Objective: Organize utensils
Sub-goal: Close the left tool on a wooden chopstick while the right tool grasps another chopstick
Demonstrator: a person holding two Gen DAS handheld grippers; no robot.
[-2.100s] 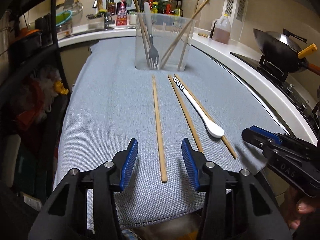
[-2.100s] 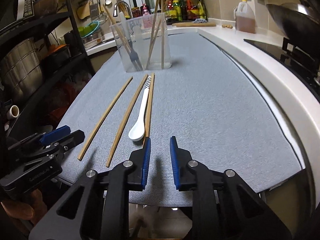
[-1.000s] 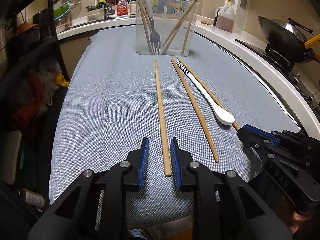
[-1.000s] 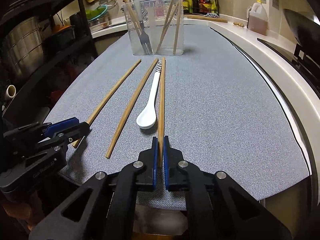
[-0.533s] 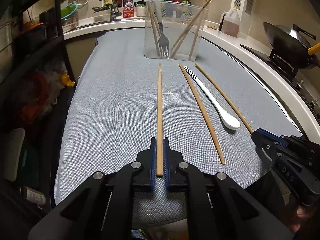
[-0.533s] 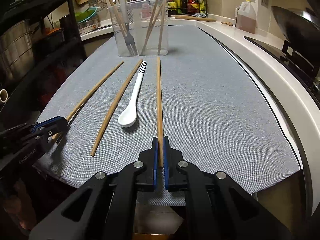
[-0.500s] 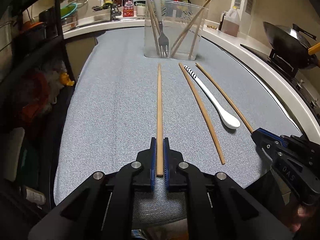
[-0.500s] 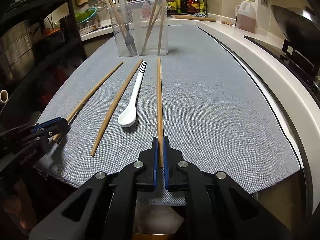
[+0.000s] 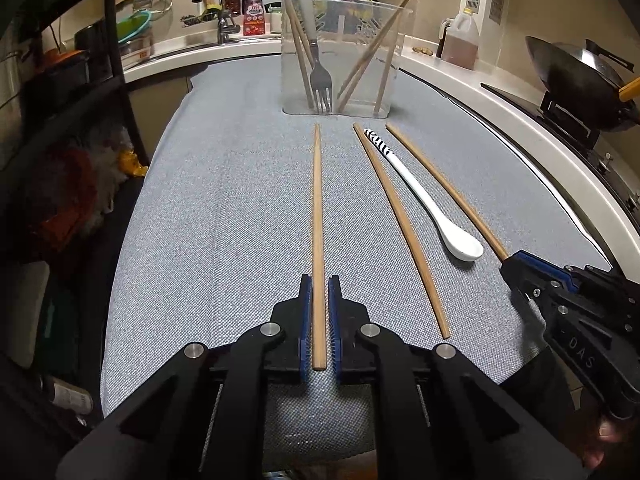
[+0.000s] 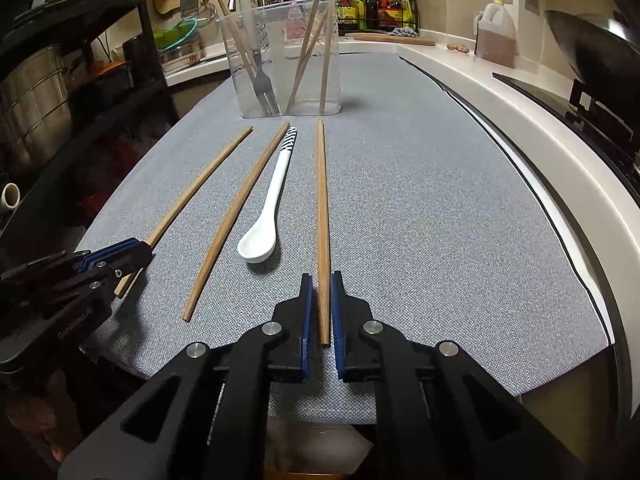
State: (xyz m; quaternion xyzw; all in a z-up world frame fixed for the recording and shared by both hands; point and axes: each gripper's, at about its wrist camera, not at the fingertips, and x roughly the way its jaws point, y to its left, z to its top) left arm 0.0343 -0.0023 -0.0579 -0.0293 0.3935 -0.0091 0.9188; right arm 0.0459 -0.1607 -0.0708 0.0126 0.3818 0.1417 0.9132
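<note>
Three wooden chopsticks and a white spoon (image 9: pixel 432 208) with a striped handle lie on the grey mat (image 9: pixel 224 216). My left gripper (image 9: pixel 319 284) is shut on the near end of the leftmost chopstick (image 9: pixel 317 208). My right gripper (image 10: pixel 320 280) is shut on the near end of the rightmost chopstick (image 10: pixel 322 200). The third chopstick (image 9: pixel 400 224) lies loose beside the spoon (image 10: pixel 268 216). A clear holder (image 9: pixel 340 52) at the far end of the mat holds a fork and several chopsticks; it also shows in the right wrist view (image 10: pixel 284 56).
A wok (image 9: pixel 576 76) on a stove stands to the right past the white counter edge (image 9: pixel 560 152). A dark shelf rack (image 10: pixel 60 92) with pots stands at the left. A sink, bottles and an oil jug (image 9: pixel 460 40) line the back counter.
Both grippers, open or half-open two seconds ago, have closed on chopstick ends. Since half a second ago little has moved; both chopsticks stay gripped, pointing at the holder.
</note>
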